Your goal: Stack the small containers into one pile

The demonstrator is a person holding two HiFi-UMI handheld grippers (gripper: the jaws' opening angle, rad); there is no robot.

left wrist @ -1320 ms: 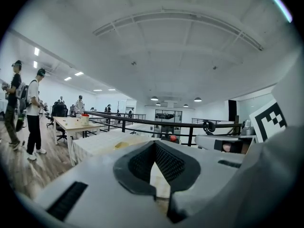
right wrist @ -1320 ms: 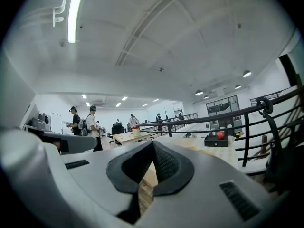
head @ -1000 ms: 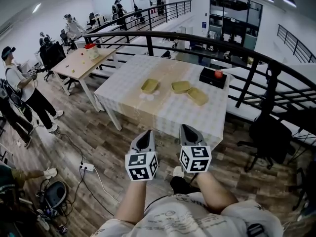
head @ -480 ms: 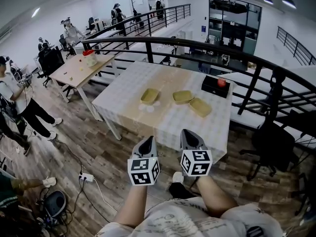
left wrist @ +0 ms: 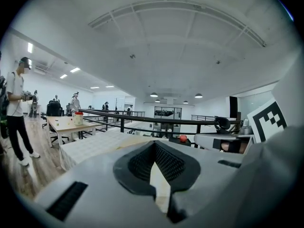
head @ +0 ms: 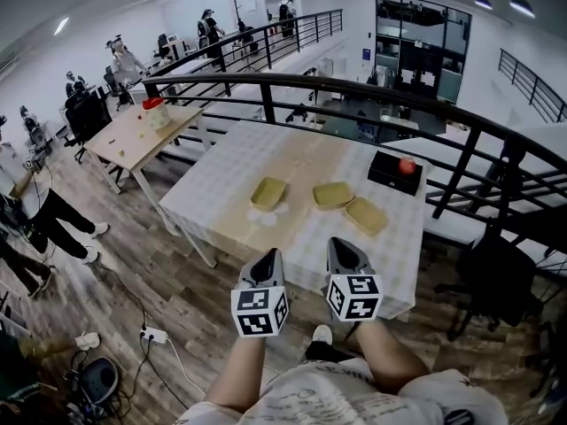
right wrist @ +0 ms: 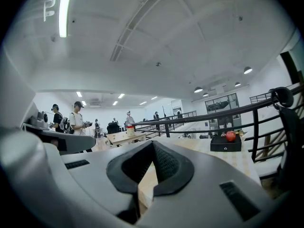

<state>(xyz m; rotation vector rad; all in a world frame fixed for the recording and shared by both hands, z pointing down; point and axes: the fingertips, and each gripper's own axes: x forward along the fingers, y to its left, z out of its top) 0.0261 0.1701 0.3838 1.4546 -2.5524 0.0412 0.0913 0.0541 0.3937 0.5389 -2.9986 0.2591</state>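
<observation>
The left container (head: 268, 193), middle container (head: 332, 195) and right container (head: 367, 215) are seen lying apart on the table (head: 213, 189), none stacked. The left gripper (head: 268, 257) and right gripper (head: 337, 245) are held short of the table, jaws together, nothing between them. The containers are judged light, thin-walled and fairly stiff; a rim edge is best pinched gently.

No word, number or brand can be read anywhere. The left marker cube (head: 260, 312) on the left claw (head: 264, 259) and the right marker cube (head: 353, 296) on the right claw (head: 342, 251) carry only black-and-white square patterns, not letters. A small blue sign (head: 366, 53) on the far wall is too small to read.
</observation>
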